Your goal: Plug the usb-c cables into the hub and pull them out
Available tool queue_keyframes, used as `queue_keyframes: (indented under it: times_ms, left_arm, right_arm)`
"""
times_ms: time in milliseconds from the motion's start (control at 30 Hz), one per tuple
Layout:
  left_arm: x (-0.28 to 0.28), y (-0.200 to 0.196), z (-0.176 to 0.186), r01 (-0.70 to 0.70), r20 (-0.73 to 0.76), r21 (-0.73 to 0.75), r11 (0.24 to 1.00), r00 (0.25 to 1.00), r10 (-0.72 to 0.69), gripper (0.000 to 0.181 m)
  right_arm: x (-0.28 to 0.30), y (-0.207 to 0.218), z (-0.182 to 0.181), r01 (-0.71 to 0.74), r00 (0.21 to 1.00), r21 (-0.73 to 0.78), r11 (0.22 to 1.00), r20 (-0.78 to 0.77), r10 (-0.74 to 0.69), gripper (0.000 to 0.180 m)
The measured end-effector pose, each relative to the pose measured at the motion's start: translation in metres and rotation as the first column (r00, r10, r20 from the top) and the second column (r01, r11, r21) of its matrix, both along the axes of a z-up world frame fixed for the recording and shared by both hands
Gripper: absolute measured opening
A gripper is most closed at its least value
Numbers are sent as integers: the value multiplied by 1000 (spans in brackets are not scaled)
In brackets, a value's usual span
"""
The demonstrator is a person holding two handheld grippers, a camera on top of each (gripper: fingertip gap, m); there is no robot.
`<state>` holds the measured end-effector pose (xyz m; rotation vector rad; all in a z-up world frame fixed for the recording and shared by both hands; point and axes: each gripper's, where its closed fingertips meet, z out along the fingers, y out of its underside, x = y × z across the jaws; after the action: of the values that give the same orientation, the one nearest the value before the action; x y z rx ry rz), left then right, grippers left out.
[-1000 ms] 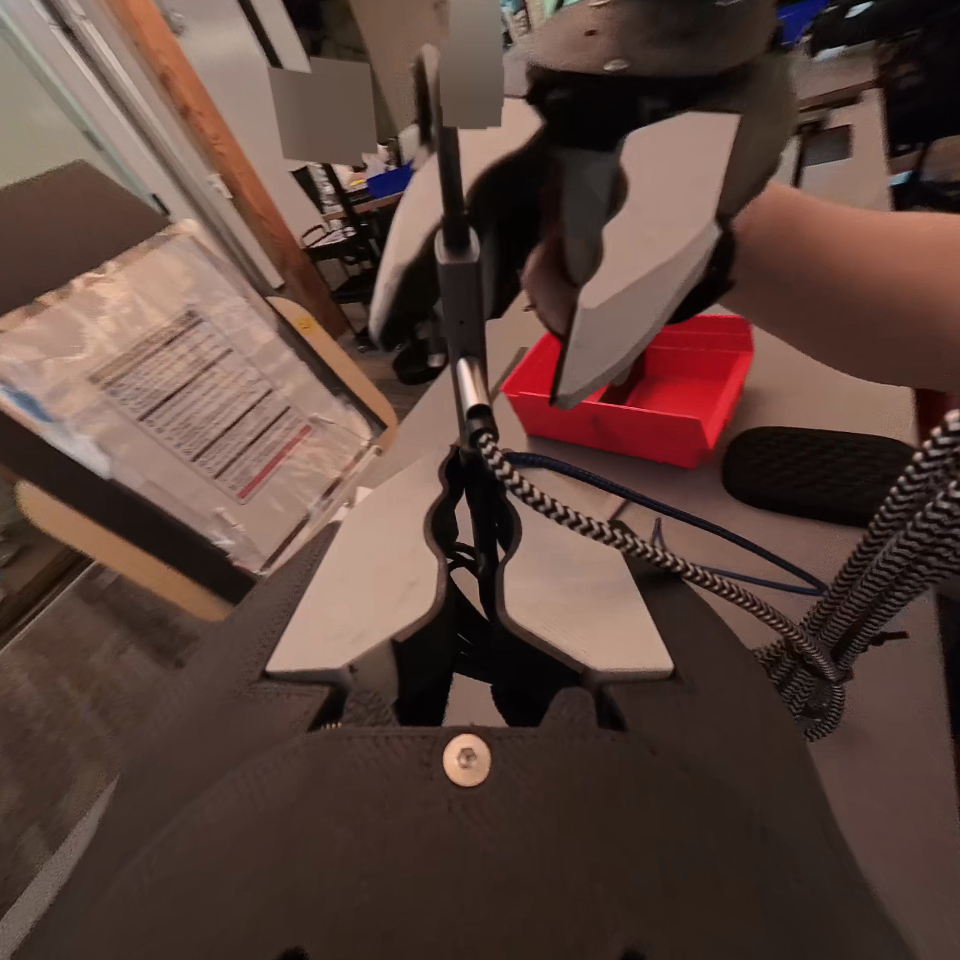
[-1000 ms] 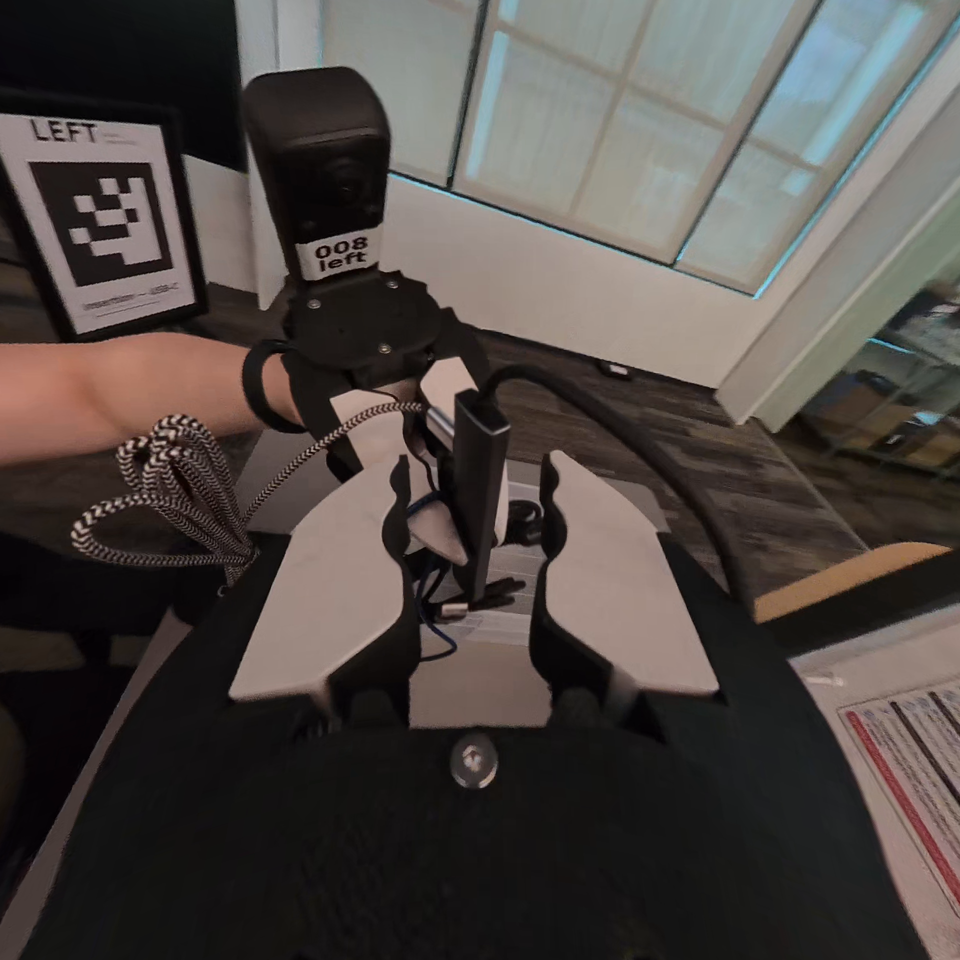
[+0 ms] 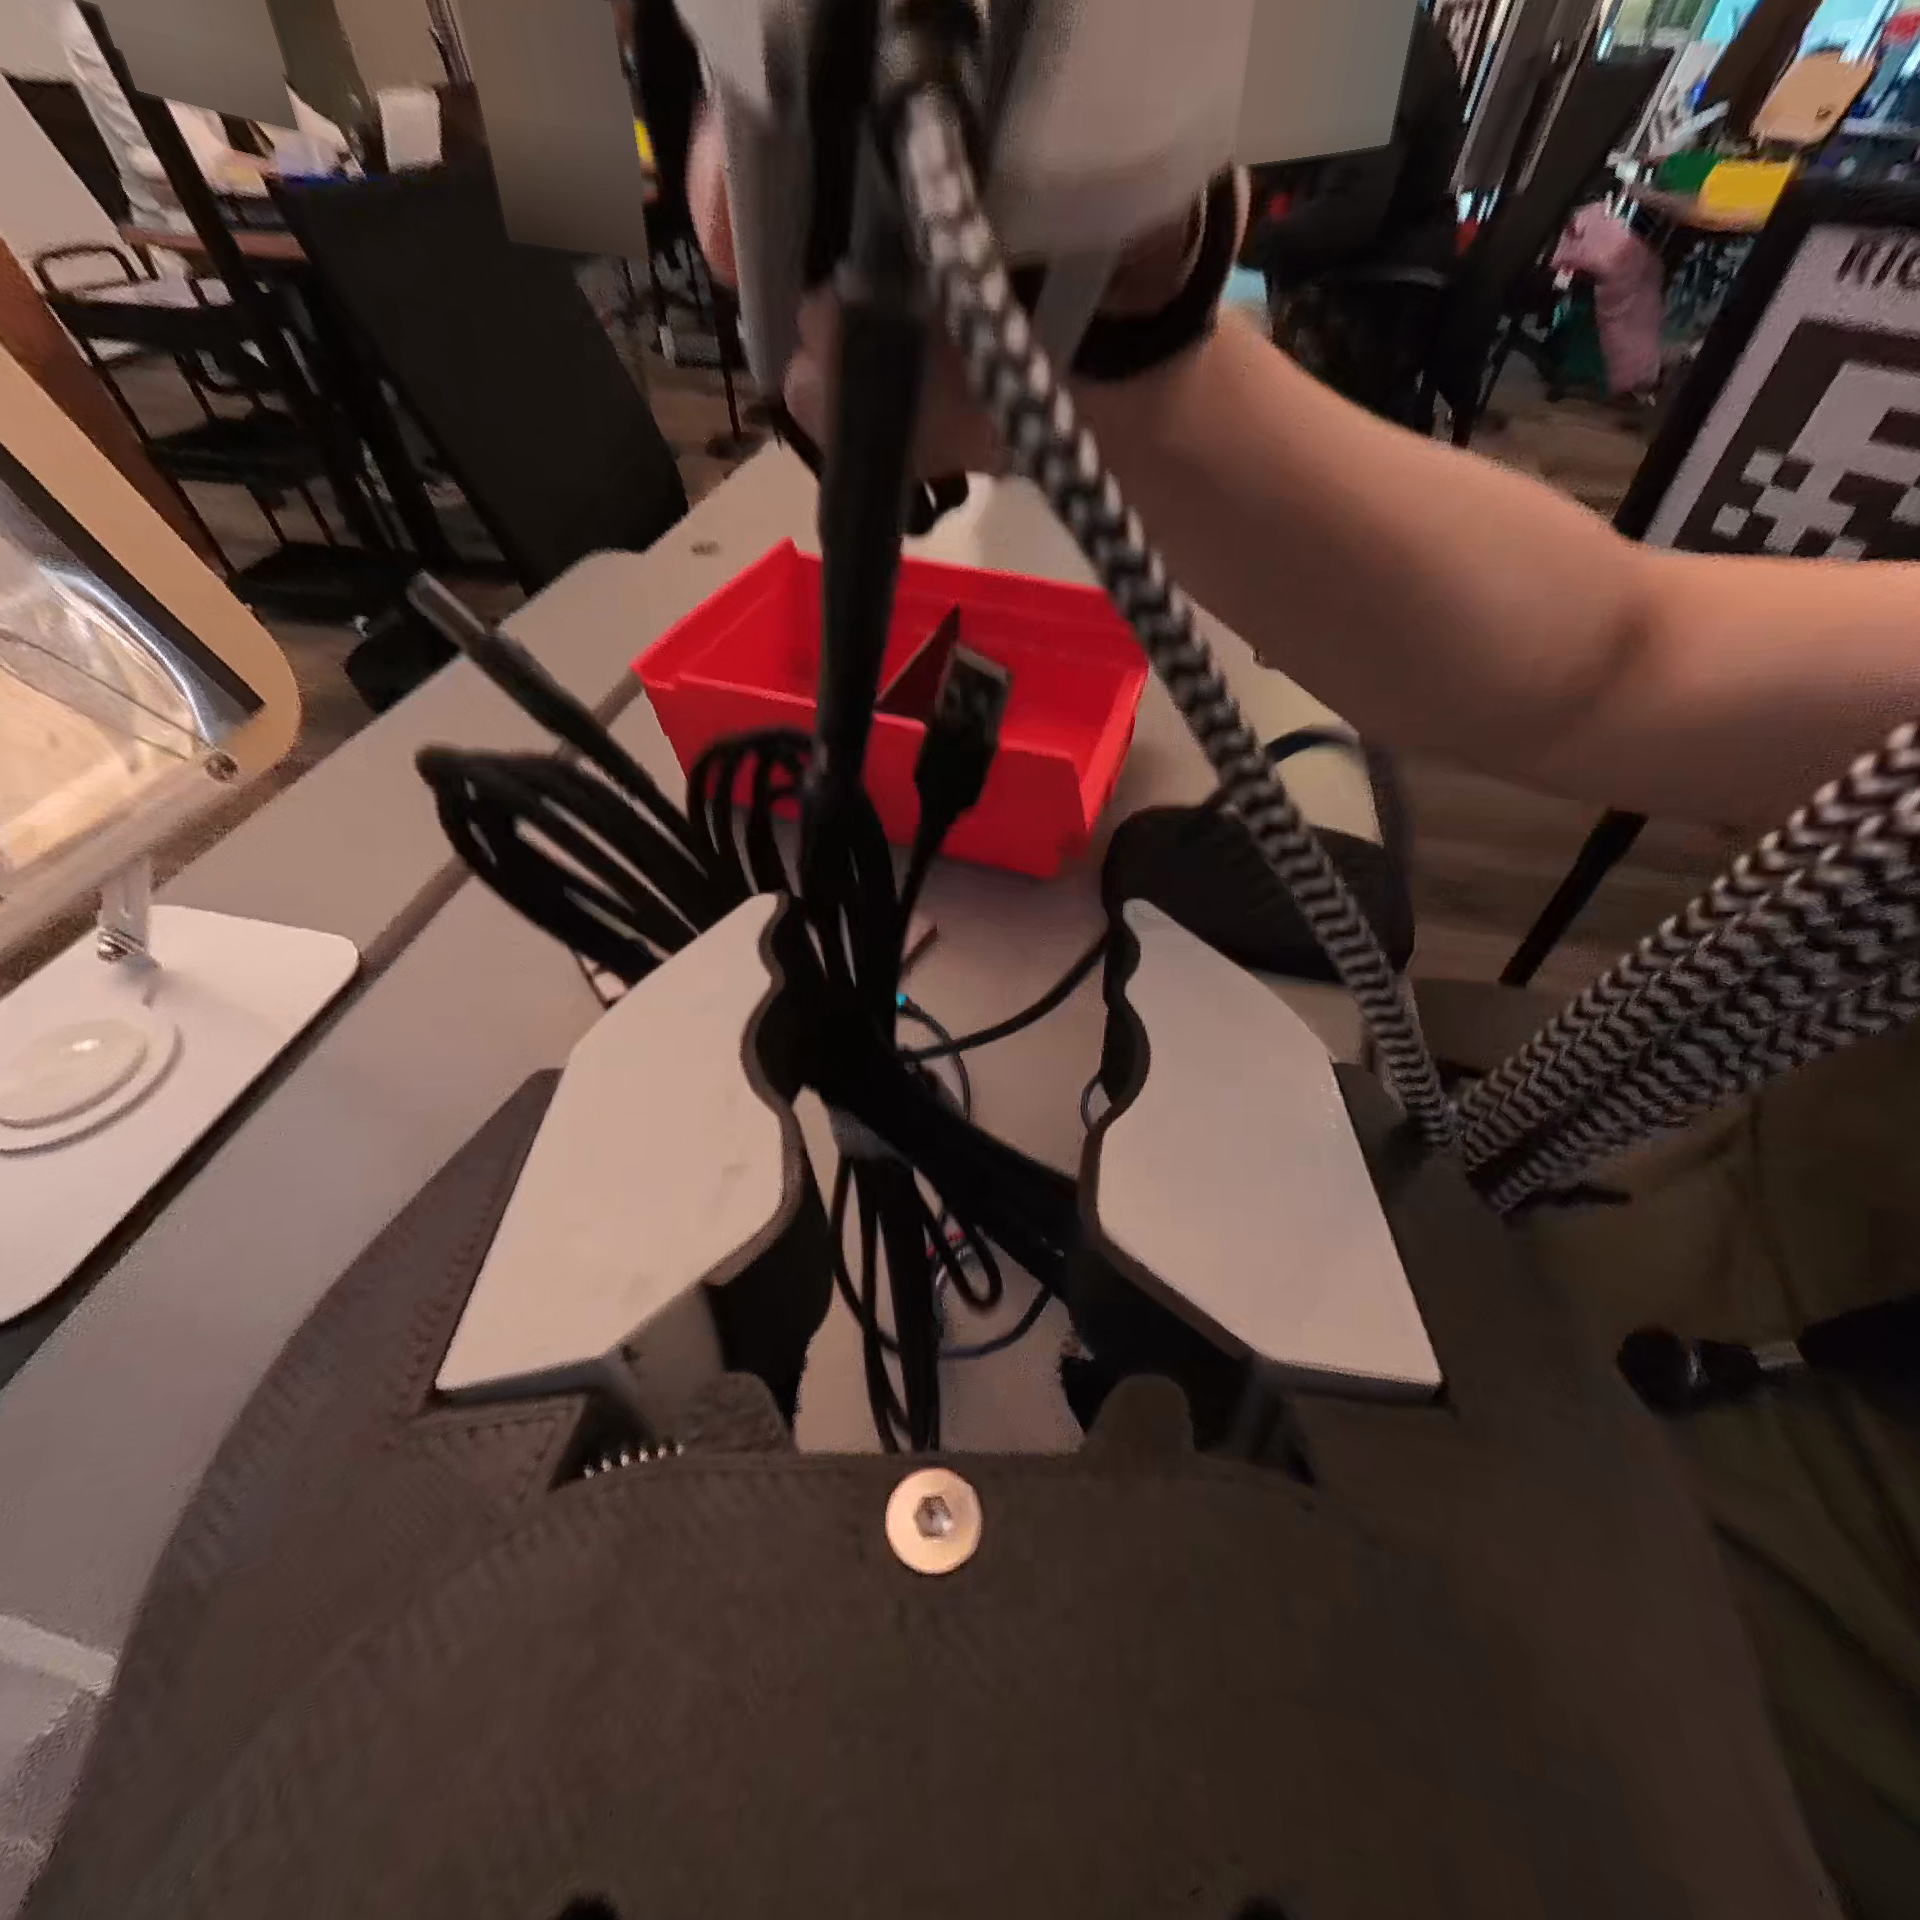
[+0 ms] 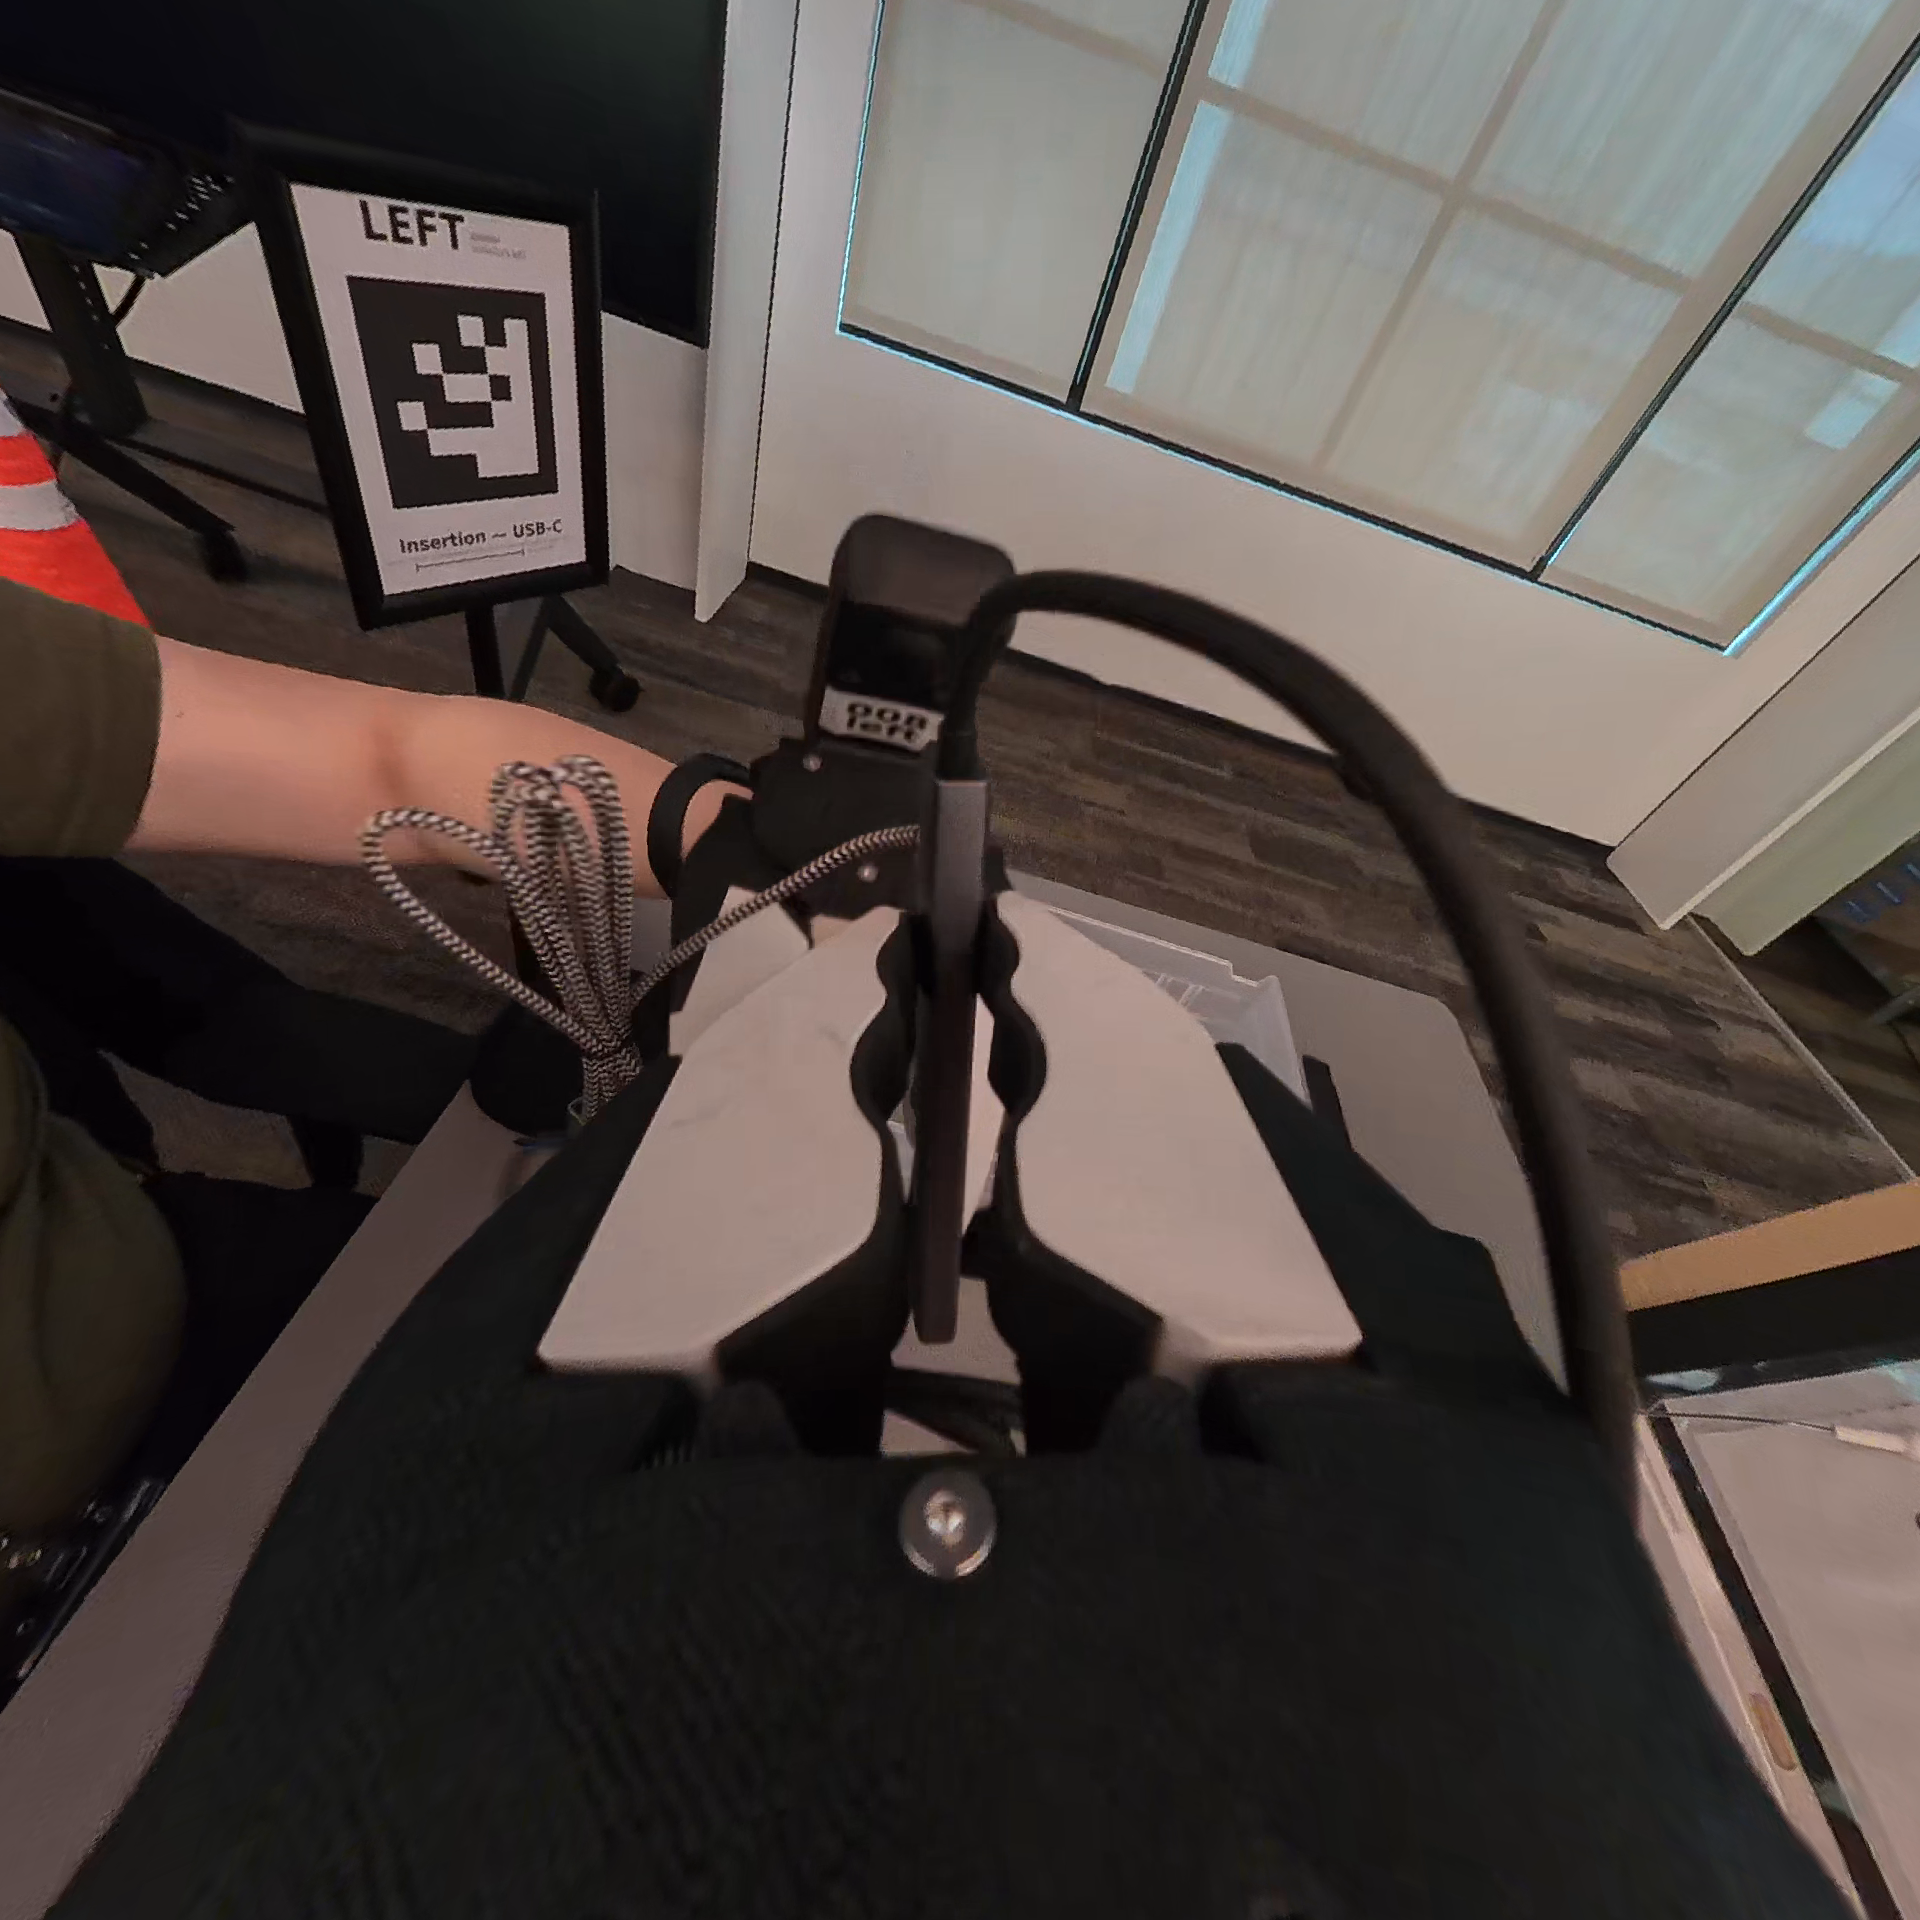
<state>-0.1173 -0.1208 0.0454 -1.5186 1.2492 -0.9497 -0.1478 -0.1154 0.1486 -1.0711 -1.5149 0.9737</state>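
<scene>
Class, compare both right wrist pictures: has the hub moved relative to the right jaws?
Yes. The hub now sits clamped between the right jaws; earlier it stood ahead of them, unclamped.

The hub point(image 4: 948, 1049) looks like matt grey metal. Plugged into it, the braided cable point(image 4: 582, 914) has woven black-and-white cloth sheathing. Behind the hub, the red bin point(image 3: 1039, 727) seems smooth plastic, though blurred.

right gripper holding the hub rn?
Yes: in the right wrist view the right gripper has both fingers pressed against the flat sides of the grey hub, which stands upright between them.
</scene>
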Motion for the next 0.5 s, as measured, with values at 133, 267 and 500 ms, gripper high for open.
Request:
queue_keyframes:
  times_ms: [133,267,500]
  left_arm:
    - [0,-4,-12,16,-79,52,999,997,-12,59]
    - [-16,14,-10,-90,-163,124,988,981,110,74]
    - [-21,27,56,-193,95,267,944,980,174,58]
  right_arm:
    - [5,0,0,-16,1000,14,1000,-13,16,11]
    - [11,-2,6,-42,998,7,999,-40,42,11]
    - [0,-4,5,-83,997,9,996,8,83,11]
